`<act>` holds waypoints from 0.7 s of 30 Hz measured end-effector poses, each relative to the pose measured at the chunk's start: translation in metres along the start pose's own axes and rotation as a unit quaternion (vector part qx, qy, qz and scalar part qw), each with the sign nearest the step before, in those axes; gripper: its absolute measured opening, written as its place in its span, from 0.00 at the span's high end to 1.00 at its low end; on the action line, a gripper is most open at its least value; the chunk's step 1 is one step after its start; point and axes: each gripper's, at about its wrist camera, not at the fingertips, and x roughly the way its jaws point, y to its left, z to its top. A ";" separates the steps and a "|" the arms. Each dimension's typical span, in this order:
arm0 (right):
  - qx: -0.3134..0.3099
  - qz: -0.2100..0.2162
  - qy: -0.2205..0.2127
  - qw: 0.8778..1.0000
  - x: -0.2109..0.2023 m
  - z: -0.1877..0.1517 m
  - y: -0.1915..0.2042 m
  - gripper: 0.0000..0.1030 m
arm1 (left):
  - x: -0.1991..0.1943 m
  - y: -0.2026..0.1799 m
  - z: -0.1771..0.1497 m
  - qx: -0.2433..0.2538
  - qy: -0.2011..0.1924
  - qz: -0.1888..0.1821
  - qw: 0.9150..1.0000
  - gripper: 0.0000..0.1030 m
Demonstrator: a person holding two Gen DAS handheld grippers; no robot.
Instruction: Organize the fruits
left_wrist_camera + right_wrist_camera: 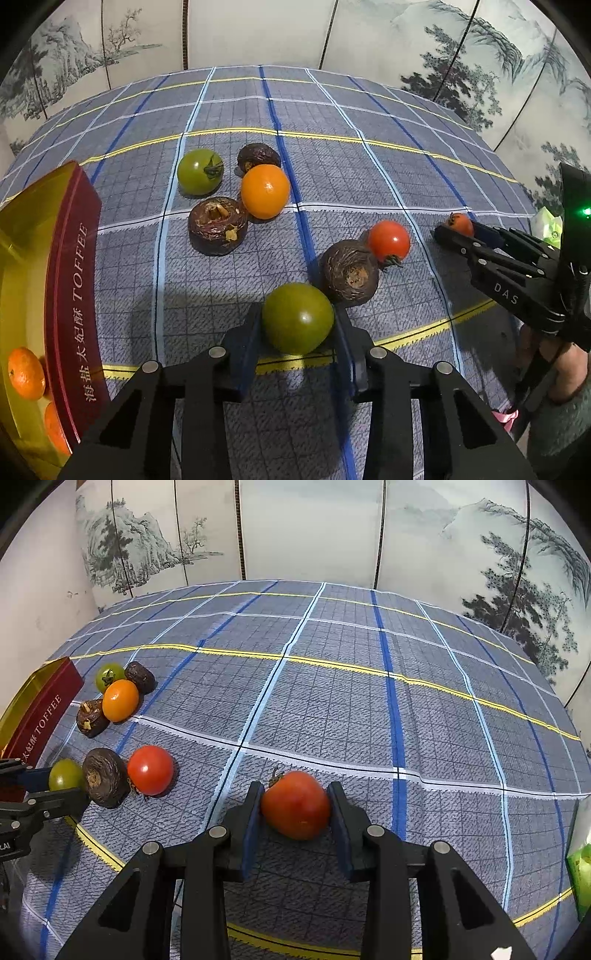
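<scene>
Round green tomato (297, 318) sits between the left gripper (297, 332) pads, both blue pads touching its sides; jaws narrowed on it, fruit at cloth level. A brown, rough-skinned water chestnut (349, 272) lies just beside it. Lift straight up before swinging toward the red-and-gold toffee tin (70, 266), or the chestnut gets nudged. Squeeze lightly: soft skin, likely slippery. Right gripper (295, 808) likewise pinches a red tomato (295, 804) on the blue plaid tablecloth (332, 701).

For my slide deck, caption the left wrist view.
Left gripper closed on a round green tomato beside a brown water chestnut, red toffee tin at left.
</scene>
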 end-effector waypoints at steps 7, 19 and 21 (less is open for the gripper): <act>0.000 0.000 0.000 1.000 0.000 0.000 0.000 0.67 | -0.009 0.007 -0.001 -0.014 -0.005 0.012 1.000 0.64; 0.000 0.000 0.000 1.000 0.000 0.000 0.000 0.67 | -0.058 0.041 -0.002 -0.052 -0.041 0.031 0.997 0.64; 0.000 0.000 0.000 1.000 0.000 0.000 0.000 0.67 | -0.070 0.054 -0.003 -0.064 -0.049 0.039 0.996 0.64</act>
